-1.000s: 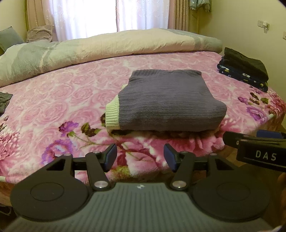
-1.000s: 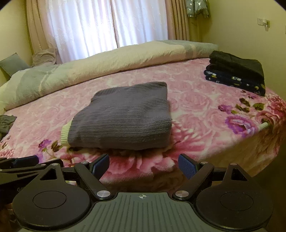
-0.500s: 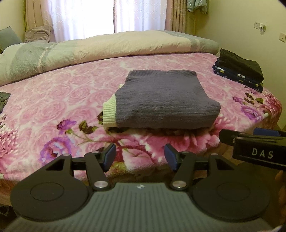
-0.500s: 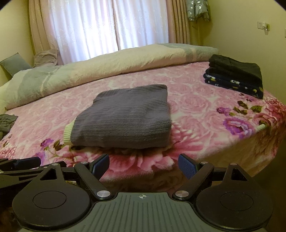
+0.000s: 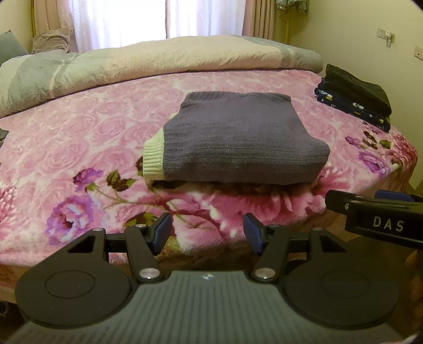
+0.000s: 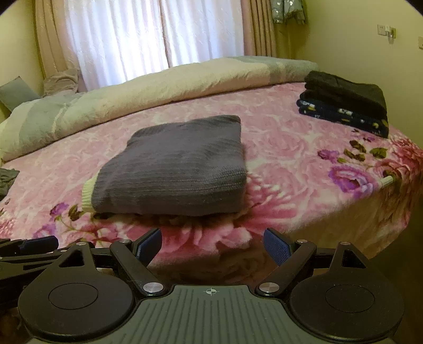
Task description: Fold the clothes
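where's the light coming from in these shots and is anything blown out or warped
Left wrist view: light comes through the curtained window, which is blown out to white; the bed edge bows from fisheye warp, and the folded sweater casts a dark shadow under its near edge. Right wrist view: the same window is overexposed, frame corners are vignetted black, and the sweater looks slightly soft.

L gripper (image 5: 206,232), R gripper (image 6: 212,247) agape (level).

blanket (image 5: 105,137) bare around sweater (image 5: 238,140) | stacked clothes (image 6: 346,103) far right corner
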A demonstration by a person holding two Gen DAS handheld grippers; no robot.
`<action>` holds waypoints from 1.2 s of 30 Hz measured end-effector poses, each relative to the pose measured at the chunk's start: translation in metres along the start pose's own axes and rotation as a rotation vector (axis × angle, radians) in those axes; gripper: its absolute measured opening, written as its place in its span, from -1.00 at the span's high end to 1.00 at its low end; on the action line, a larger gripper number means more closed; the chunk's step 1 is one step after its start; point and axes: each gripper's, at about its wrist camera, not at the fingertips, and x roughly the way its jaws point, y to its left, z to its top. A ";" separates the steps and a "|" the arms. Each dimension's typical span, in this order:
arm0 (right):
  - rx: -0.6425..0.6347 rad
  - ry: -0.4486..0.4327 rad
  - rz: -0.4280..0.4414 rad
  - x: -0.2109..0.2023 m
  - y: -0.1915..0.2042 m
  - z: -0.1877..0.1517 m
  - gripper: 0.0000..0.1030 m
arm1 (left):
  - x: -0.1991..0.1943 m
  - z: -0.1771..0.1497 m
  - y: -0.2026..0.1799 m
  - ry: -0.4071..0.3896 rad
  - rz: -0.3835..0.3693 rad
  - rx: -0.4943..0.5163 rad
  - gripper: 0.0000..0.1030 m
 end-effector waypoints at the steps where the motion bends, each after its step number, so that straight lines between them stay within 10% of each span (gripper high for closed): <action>1: 0.001 0.005 -0.002 0.003 -0.001 0.000 -0.68 | 0.003 0.000 0.000 0.006 -0.001 -0.001 -0.09; 16: 0.188 0.082 -0.030 0.050 -0.088 -0.006 -0.68 | 0.051 0.024 0.107 0.009 -0.140 -0.335 -0.09; 27: 0.575 0.044 0.316 0.080 -0.165 0.020 -0.68 | 0.113 0.061 0.178 0.035 -0.301 -0.469 -0.20; 36: 0.568 0.157 0.481 0.144 -0.164 0.071 -0.69 | 0.194 0.100 0.211 0.144 -0.505 -0.524 -0.30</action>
